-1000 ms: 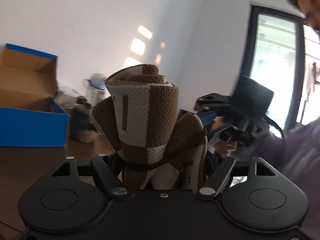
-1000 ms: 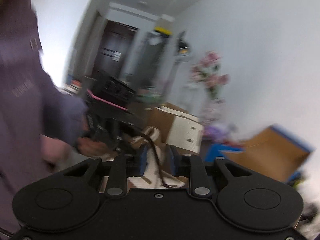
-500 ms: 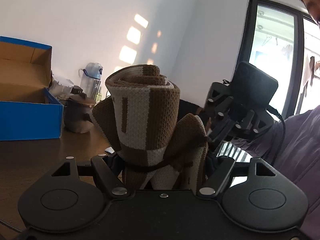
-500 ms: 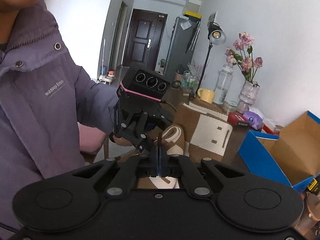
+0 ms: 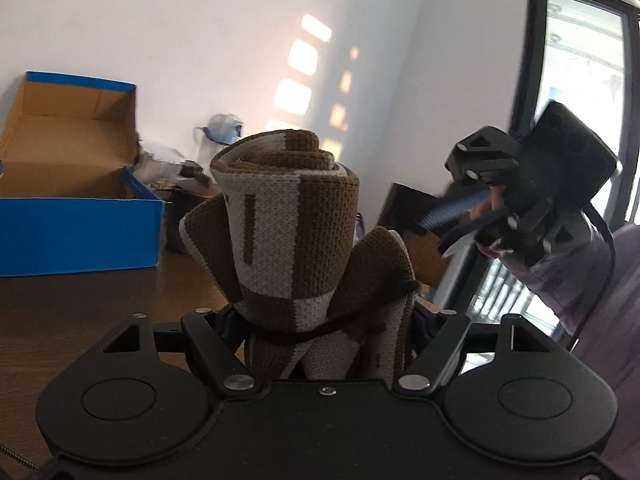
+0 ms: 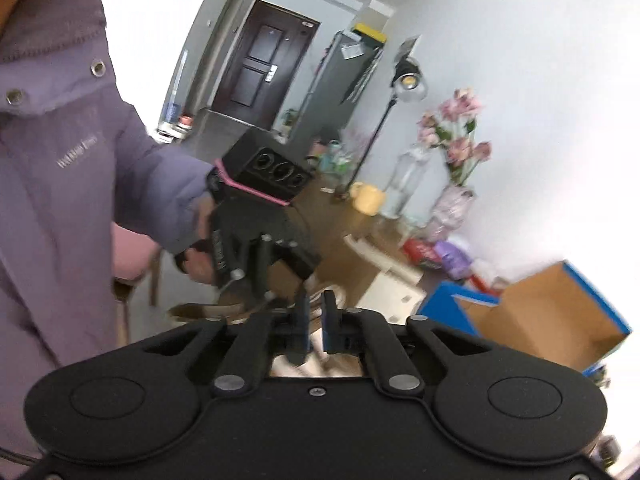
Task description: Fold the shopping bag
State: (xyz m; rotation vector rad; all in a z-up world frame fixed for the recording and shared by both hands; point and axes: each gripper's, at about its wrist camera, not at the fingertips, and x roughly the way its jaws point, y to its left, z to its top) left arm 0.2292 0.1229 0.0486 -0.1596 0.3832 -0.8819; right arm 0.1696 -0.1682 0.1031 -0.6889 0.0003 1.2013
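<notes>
Light: daylight from the window (image 5: 584, 128) right of the left tool, sun patches on the wall (image 5: 304, 76) | Glare: upper-left and lower-right blown white, right wrist view | Blur: motion smear on the right tool (image 5: 452, 216), blue box (image 6: 532, 312), flowers (image 6: 460, 136) | Distortion: fisheye bends edges, dark corners

No legible text; jacket (image 6: 60, 184) logo blurred.

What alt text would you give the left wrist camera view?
A rolled brown-and-cream knitted shopping bag, bound by a dark cord, stands clamped in the left claw. The right claw hovers beside it; an open blue cardboard box sits on the wooden table.
</notes>
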